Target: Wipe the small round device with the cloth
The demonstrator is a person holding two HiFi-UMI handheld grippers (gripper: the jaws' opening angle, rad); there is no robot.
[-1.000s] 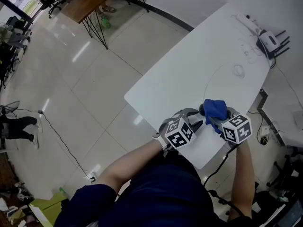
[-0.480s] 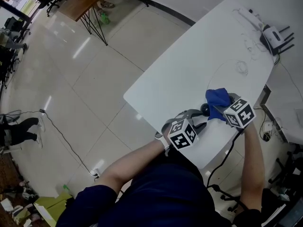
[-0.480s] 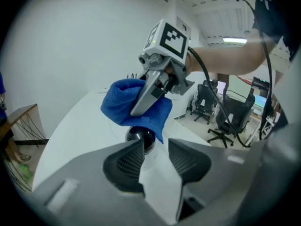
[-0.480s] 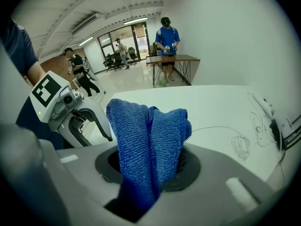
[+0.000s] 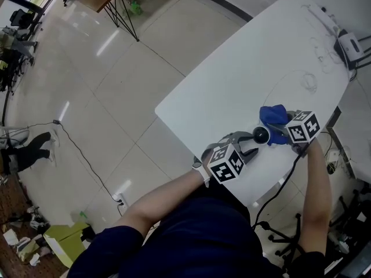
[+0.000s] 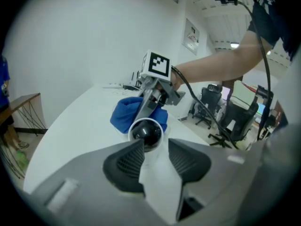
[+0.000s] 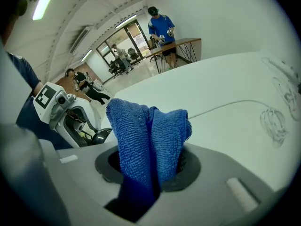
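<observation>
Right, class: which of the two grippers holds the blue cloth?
The right gripper: the blue cloth is bunched between its jaws. The left gripper clamps the small round device instead.

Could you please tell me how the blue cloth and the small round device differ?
The blue terry cloth is soft and bunched; the small round device, a black dome in a white ring, looks rigid and glossy. The right gripper clamps the cloth; the left gripper clamps the device. Both are held close together over the white table.
</observation>
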